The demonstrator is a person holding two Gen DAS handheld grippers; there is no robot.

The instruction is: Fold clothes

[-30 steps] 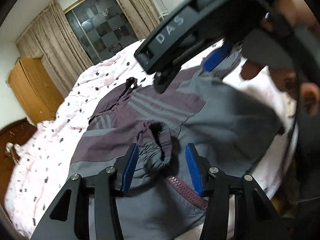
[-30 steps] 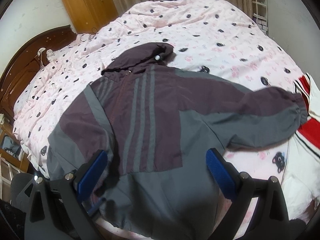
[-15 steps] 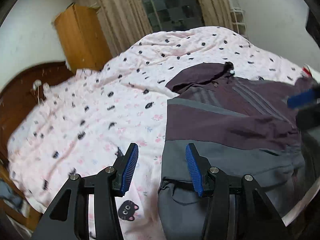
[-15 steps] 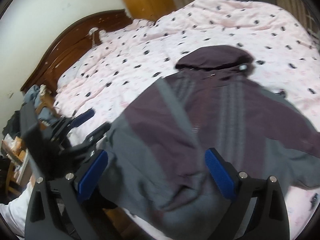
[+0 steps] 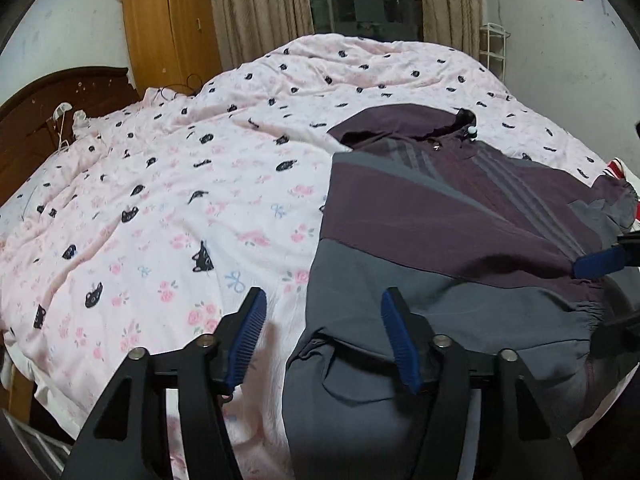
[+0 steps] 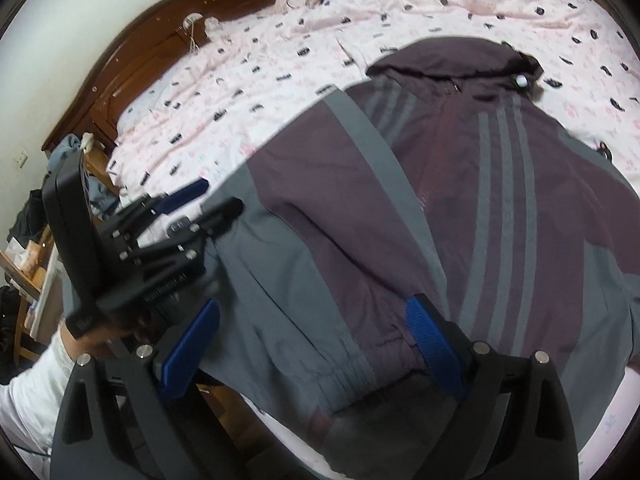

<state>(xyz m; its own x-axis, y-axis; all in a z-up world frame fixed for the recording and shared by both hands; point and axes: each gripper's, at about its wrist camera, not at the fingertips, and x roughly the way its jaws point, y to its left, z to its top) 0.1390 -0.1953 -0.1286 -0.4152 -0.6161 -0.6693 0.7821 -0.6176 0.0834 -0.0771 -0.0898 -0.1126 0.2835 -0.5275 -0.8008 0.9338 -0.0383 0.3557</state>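
A purple and grey hooded jacket lies spread on the pink bedspread, hood toward the far side. My left gripper hovers over the jacket's left edge near the hem. Its jaws are opening; the edge lies between them and the pads touch nothing. In the right wrist view the left gripper sits at the jacket's left side. My right gripper stands wide open above the gathered hem, gripping nothing. One of its blue pads shows at the right of the left wrist view.
A red and white garment lies at the bed's right edge. A dark wooden headboard and an orange wardrobe stand at the left. A person's white sleeve and a cluttered bedside stand are beside the bed.
My left gripper had the grey sleeve cuff between its jaws over the jacket; it has since swung left to the jacket's edge, empty, with jaws wider. The right gripper turned toward the jacket's left half.
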